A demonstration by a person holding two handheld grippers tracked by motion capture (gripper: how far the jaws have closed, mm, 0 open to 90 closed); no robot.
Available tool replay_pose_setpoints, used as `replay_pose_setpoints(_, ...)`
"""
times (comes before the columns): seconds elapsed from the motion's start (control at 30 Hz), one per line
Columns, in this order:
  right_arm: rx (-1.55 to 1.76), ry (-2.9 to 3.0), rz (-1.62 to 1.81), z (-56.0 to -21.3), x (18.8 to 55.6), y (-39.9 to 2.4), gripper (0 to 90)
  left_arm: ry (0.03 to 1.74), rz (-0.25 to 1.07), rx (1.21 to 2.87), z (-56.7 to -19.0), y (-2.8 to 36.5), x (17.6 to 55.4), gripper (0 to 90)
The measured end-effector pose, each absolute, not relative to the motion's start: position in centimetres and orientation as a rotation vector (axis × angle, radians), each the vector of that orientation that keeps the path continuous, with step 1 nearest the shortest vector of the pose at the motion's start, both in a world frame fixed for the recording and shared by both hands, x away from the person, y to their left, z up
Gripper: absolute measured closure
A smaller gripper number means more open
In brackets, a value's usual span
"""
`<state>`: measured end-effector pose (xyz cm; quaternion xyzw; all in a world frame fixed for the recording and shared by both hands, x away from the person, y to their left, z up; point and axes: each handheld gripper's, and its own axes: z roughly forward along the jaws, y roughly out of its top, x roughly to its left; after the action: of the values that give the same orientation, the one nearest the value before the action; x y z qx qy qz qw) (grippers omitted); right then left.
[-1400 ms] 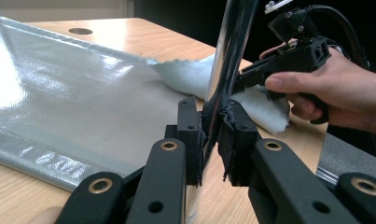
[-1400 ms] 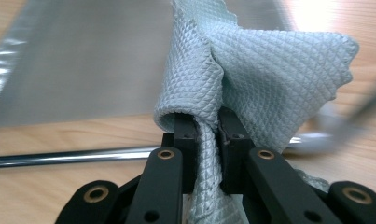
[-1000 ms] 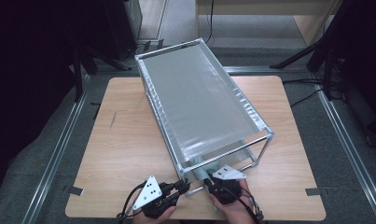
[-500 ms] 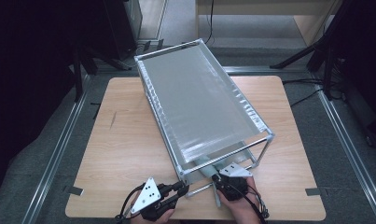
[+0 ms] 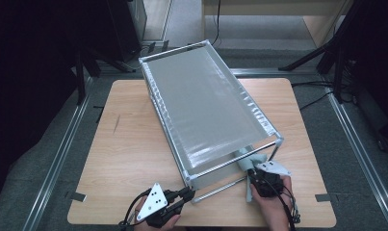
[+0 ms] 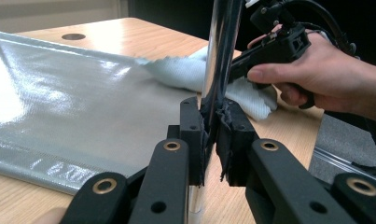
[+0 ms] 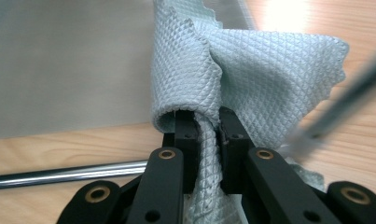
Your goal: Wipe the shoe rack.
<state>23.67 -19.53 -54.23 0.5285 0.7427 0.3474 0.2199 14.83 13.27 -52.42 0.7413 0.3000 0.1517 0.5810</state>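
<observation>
Since a second ago my right tongs (image 5: pixel 257 177) have slid rightward along the rack's (image 5: pixel 208 108) near end, clamped on the pale cloth (image 7: pixel 251 60), which bunches up between the jaws and lies against the rack's grey sheet by its right corner. Left tongs (image 6: pixel 212 135) are shut tight on the chrome bar (image 6: pixel 220 56) at the rack's near left corner. Under it all sits the wooden desk (image 5: pixel 129 144).
</observation>
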Motion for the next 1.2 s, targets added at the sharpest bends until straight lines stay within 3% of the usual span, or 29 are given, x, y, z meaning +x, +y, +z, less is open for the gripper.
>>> replay_pose_setpoints(0.1, 1.471, 2.047, 0.964, -54.2, 23.6, -19.7, 81.1, 0.703, 0.353, 1.73, -52.4, 13.3, 14.8, 81.5)
replay_pose_setpoints(0.4, 1.268, 2.327, 1.12, -54.2, 20.2, -12.9, 81.3, 0.711, 0.35, 1.726, -52.5, 13.2, 14.8, 81.4)
replay_pose_setpoints(0.6, 1.138, 2.431, 1.164, -54.2, 18.4, -10.8, 81.2, 0.71, 0.346, 1.725, -52.5, 13.3, 14.8, 81.4)
replay_pose_setpoints(1.2, 1.391, 2.168, 0.934, -53.9, 21.5, -20.7, 80.8, 0.705, 0.343, 1.727, -52.5, 13.6, 14.9, 81.4)
